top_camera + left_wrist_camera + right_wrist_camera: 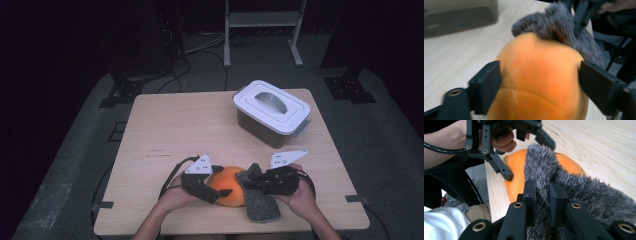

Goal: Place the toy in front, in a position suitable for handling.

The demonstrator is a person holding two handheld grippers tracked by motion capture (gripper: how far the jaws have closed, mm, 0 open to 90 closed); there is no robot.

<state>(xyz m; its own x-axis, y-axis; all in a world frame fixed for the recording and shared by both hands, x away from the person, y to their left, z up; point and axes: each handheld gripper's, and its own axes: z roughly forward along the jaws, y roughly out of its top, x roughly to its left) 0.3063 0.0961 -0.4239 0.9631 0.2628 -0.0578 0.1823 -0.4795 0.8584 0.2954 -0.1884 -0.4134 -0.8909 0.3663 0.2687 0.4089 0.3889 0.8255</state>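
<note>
Orange ball [229, 186] sits at the tabletop's [200, 125] near edge, between the left gripper's [216, 191] jaws, which bracket its sides; can't tell if the pads press. Right gripper [541, 195] is clamped on a grey fuzzy cloth [260, 200] touching the ball's right side.

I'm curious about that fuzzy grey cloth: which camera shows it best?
The right gripper view: the grey cloth is close, pinched between its jaws. The high view shows the cloth small beside the orange ball; the left gripper view shows it behind the ball.
</note>
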